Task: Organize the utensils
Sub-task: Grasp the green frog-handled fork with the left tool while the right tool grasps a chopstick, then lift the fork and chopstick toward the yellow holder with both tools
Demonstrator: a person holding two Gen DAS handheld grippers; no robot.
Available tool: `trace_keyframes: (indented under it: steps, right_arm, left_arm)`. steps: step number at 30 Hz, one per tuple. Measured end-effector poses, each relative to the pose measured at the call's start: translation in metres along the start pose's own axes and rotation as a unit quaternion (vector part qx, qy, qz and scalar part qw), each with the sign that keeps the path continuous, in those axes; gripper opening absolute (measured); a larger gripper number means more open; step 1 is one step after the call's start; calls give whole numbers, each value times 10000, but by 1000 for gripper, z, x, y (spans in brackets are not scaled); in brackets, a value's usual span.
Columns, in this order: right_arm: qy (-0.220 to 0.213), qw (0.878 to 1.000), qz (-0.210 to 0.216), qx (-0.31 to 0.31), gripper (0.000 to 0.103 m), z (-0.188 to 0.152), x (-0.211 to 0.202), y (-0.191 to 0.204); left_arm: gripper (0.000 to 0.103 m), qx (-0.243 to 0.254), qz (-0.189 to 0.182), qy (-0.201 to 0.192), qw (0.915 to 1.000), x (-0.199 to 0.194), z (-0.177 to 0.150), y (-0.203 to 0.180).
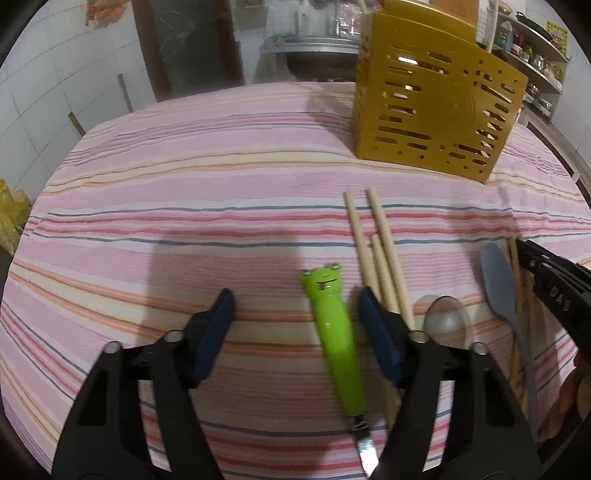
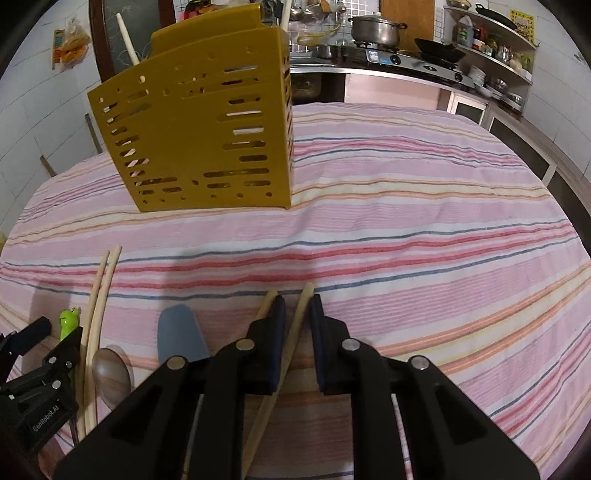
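Note:
A green frog-handled knife [image 1: 332,325] lies on the striped cloth between the fingers of my left gripper [image 1: 297,319], which is open; the pad on the picture's right is close to the handle and the other stands well clear. Beside it lie three wooden chopsticks [image 1: 380,251], a metal spoon [image 1: 447,317] and a grey spoon [image 1: 498,280]. My right gripper [image 2: 297,314] is shut on a slanting chopstick [image 2: 304,299], low over the cloth. A second chopstick [image 2: 269,298] pokes out behind its left finger. The yellow slotted utensil holder [image 2: 199,136] stands upright further back.
The table [image 2: 424,229] carries a pink striped cloth, with open cloth to the right of the holder. Sticks stand in the holder. Behind the table are a stove with a pot [image 2: 376,27], shelves of kitchenware and a tiled wall.

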State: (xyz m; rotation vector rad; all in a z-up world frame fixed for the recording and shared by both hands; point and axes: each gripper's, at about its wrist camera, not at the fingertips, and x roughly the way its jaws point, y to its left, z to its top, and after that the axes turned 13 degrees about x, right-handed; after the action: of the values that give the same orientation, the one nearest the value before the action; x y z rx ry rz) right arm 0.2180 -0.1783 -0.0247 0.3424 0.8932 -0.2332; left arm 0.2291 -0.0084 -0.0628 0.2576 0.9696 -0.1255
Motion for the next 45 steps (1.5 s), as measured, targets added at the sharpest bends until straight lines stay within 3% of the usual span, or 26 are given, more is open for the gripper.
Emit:
trace_keyframes:
  steps: [9,18,32,35,45]
  right_arm:
    - [-32,9991,266,327,9,4,-3,-18]
    - [-442,9963,430,596,8,10,-20,-32]
    - [-1580,9844,607,487,6,9,-90,-36]
    - [-1892,9766,909,474,6,5,-111,-40]
    - [-2652,9554,1237,406,6,-16,-156,-48]
  left_arm:
    - [23,185,-39,108,9998,-2,11,-12]
    - [22,17,-345,-207,9992,-11,12,0]
    - [22,79,69,-1482,9889,-81,8,7]
    - [21,23,96,-1726,9849,-100,4,10]
    - [21,119,403,-2347,9712,-141,-15,6]
